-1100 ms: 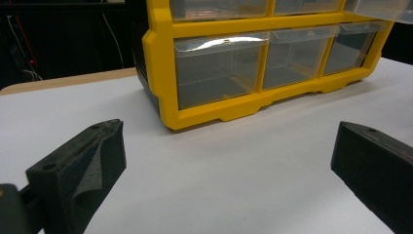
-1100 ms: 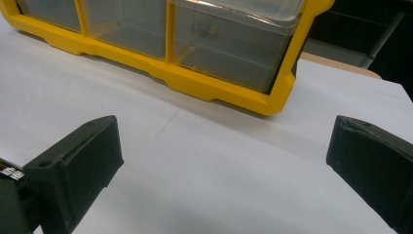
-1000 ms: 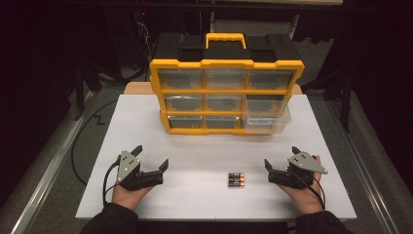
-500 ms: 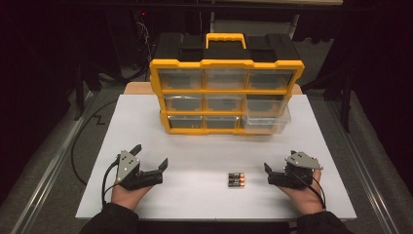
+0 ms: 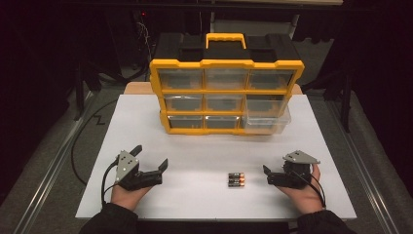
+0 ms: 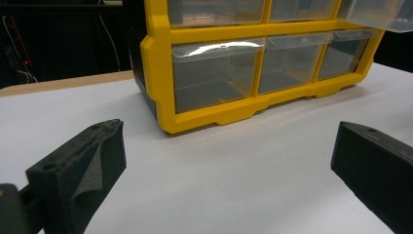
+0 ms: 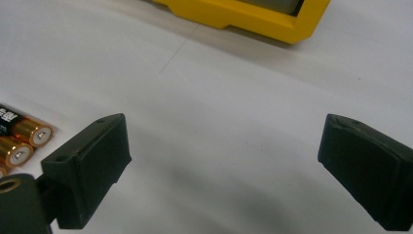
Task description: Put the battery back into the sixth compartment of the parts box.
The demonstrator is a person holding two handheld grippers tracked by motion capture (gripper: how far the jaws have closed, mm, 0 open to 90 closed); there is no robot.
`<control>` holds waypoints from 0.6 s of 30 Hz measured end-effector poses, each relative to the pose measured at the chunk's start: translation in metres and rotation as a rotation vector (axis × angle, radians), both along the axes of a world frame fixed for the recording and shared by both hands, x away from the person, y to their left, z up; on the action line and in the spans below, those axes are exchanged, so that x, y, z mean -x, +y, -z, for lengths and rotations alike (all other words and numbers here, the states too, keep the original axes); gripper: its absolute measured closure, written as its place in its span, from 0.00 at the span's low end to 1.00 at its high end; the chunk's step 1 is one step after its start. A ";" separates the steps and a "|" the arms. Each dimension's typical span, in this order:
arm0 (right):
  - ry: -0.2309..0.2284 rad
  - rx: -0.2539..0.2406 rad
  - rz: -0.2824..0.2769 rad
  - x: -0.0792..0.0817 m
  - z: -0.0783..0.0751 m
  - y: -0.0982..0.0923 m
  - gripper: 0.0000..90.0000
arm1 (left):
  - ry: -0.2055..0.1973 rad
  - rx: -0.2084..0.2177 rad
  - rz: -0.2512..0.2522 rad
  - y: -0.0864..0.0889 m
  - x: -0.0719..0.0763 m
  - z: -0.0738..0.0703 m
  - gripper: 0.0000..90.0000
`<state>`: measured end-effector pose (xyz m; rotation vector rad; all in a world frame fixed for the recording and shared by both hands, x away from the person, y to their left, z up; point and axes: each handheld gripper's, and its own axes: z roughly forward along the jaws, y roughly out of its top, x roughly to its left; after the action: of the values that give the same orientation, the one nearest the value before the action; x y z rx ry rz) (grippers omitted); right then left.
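Note:
Three AA batteries (image 5: pixel 236 180) lie side by side on the white tabletop (image 5: pixel 204 151), near its front edge. My right gripper (image 5: pixel 268 175) rests just right of them, open and holding nothing, its jaws pointing left toward them. In the right gripper view the batteries (image 7: pixel 22 139) sit at the left, beside the left jaw, and the gripper (image 7: pixel 224 165) is wide open over bare table. My left gripper (image 5: pixel 151 156) is at the front left, open and holding nothing, facing the yellow drawer organizer (image 5: pixel 226 92). In the left gripper view, its jaws (image 6: pixel 229 165) frame the organizer (image 6: pixel 160 73).
The organizer stands upright at the back middle of the table, with clear drawers and a yellow handle (image 5: pixel 225 39). Its bottom right drawer (image 5: pixel 265 119) is pulled partly out. A cable (image 5: pixel 78 146) trails off the left side. Dark surroundings lie beyond the table edges.
My right gripper has shifted slightly left and down, toward the batteries. The left gripper and the batteries have stayed put.

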<state>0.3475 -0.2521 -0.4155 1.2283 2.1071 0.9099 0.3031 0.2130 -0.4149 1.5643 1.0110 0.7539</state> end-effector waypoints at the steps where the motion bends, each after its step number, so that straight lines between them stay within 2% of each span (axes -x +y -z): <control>1: 0.007 0.009 0.006 0.000 -0.001 0.001 0.05 | -0.002 0.001 0.001 0.000 0.000 0.000 0.00; 3: 0.016 0.018 0.007 -0.001 -0.005 0.001 0.04 | -0.002 0.005 0.002 0.000 0.001 0.000 0.00; 6: 0.057 -0.002 -0.014 -0.003 -0.009 0.003 0.01 | 0.004 0.013 0.015 -0.001 0.001 -0.001 0.00; 13: 0.128 0.041 -0.012 -0.007 -0.007 0.008 0.01 | 0.010 0.005 0.018 -0.002 0.001 0.000 0.00; 18: 0.182 0.065 0.003 -0.011 -0.009 0.007 0.01 | 0.021 0.024 0.013 0.000 0.002 0.000 0.00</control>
<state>0.3588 -0.2452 -0.4061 1.3234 2.2564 0.7462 0.3015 0.2131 -0.4153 1.5596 1.0207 0.7159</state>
